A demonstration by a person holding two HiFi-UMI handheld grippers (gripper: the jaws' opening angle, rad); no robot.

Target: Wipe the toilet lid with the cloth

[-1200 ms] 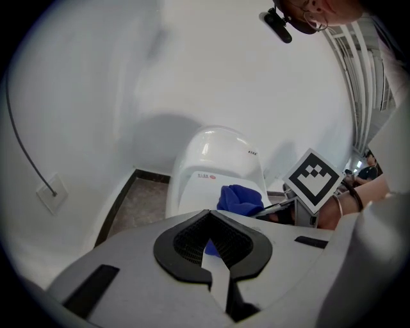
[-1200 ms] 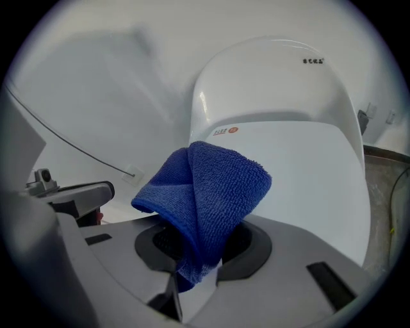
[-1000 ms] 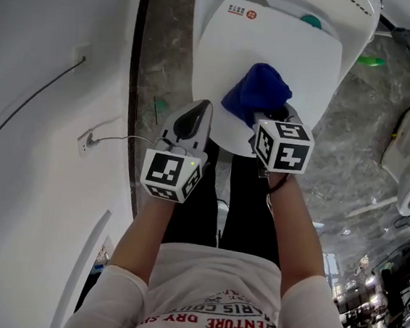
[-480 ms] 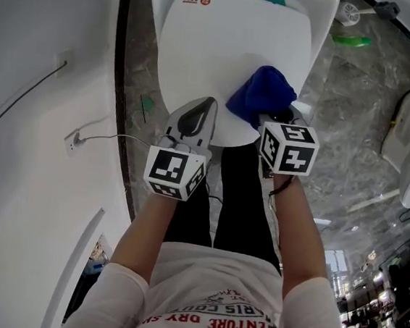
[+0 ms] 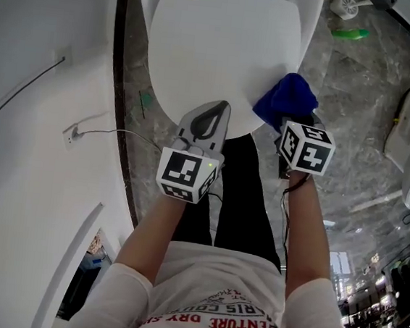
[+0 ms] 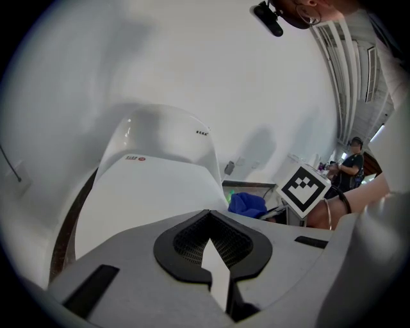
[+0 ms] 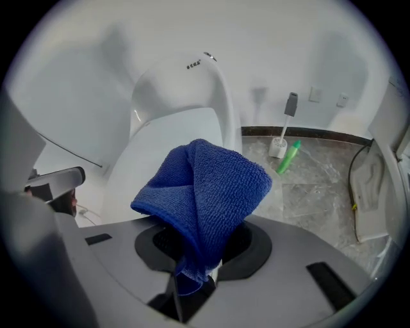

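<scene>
Blue microfibre cloth (image 5: 288,99) is clamped in the right gripper (image 5: 290,128). Its jaws are closed on a lower fold, and the rest of the cloth stands bunched above and ahead of them. The cloth sits at the right front rim of the white toilet lid (image 5: 224,52), partly past the edge, so nearly all of the lid lies ahead and to the left of it. The lid is down, and its long axis runs away from the person toward the tank. The left gripper (image 5: 216,113) hovers over the front rim with jaws together and nothing between them. It is nearer the lid centre but carries no cloth. The next stroke probably requires leftward and forward travel of the right gripper. Room above the lid is open. The wall (image 5: 40,69) bounds the left side. A green bottle (image 7: 288,157) lies on the floor (image 5: 356,110), well apart.
</scene>
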